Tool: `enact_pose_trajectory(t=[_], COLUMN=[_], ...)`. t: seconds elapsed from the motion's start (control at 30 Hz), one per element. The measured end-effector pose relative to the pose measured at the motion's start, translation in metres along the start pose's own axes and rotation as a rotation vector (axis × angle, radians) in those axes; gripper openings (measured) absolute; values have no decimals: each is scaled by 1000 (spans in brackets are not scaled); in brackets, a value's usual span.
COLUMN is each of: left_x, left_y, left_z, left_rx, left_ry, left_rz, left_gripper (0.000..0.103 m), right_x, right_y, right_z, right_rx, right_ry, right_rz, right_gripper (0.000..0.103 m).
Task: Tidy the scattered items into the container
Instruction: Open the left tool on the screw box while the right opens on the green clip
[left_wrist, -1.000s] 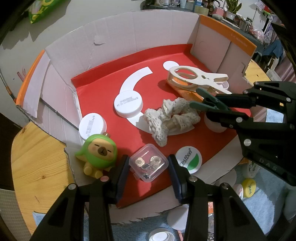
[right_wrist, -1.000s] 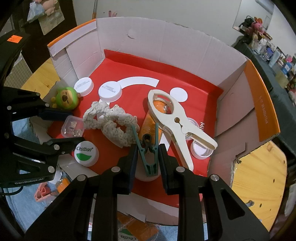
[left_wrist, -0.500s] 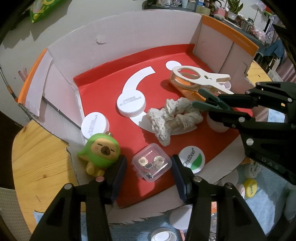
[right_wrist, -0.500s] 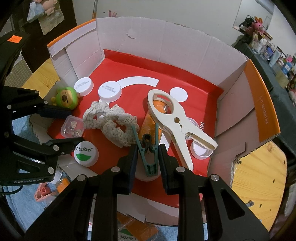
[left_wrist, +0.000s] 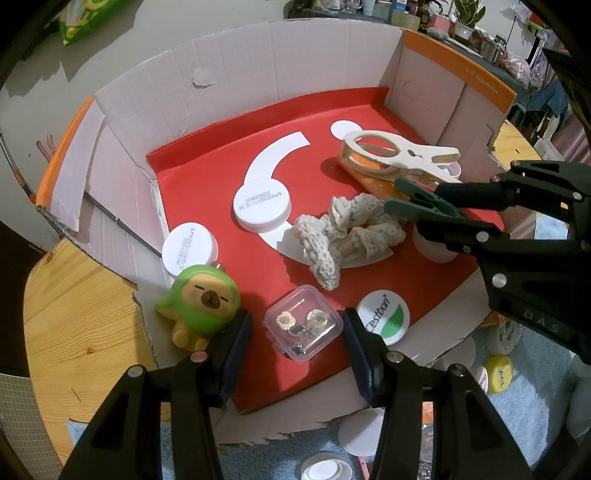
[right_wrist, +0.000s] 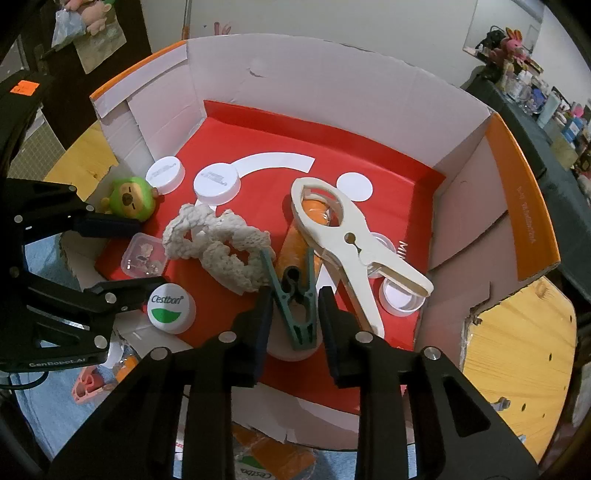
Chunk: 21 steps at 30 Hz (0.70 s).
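Since a second ago our right gripper (right_wrist: 294, 302) has just been opening: its fingers (right_wrist: 262, 314) now stand off the green clothespin (right_wrist: 295, 299), which sits between them with a gap on each side, its tip resting on a white cap inside the cardboard box (left_wrist: 258, 66). Before, they pinched it. Our left gripper (left_wrist: 297, 332) has pulled back across the box and widened earlier in that second; its fingers (left_wrist: 236, 343) are apart, straddling the clear plastic case (left_wrist: 303, 326) without touching it. Case lies on the red liner near the box's front edge.

What we see in the box:
- green capybara toy (left_wrist: 201, 301) at the front-left corner, just beside the left finger, touching a white lid (left_wrist: 190, 249)
- second white lid (left_wrist: 262, 205) further in, on the white paper arc
- crochet scrunchie (left_wrist: 347, 232) mid-box, just beside the clothespin's jaws
- large cream clamp (right_wrist: 351, 247) lying over an orange item, its handles over another white cap
- Cestbon lid (left_wrist: 384, 317) on the front flap, just right of the case

Box sits on a wooden counter (left_wrist: 74, 314). Outside the front edge, on the blue cloth: a yellow cap (left_wrist: 498, 373) and more white caps.
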<state>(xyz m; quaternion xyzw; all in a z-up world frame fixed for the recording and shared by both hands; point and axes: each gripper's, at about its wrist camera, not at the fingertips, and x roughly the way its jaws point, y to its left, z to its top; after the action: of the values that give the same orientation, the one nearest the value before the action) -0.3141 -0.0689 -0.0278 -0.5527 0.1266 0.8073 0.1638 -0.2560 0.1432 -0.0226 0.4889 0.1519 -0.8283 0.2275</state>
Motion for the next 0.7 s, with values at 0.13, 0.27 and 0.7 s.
enact_pose_trajectory(t=[0.13, 0.27, 0.7], left_x=[-1, -2, -17], left_y=[7, 5, 43], left_z=[1, -1, 2], left_rx=[-1, -1, -7], left_ry=[0, 0, -47], left_rz=[-2, -1, 3], left_gripper=[53, 53, 56], right_x=[-3, -3, -19], right_y=[0, 1, 0], right_z=[0, 1, 2], right_rx=[-1, -7, 4], right_ry=[-24, -22, -57], right_rz=[2, -3, -3], right_gripper=[60, 59, 60])
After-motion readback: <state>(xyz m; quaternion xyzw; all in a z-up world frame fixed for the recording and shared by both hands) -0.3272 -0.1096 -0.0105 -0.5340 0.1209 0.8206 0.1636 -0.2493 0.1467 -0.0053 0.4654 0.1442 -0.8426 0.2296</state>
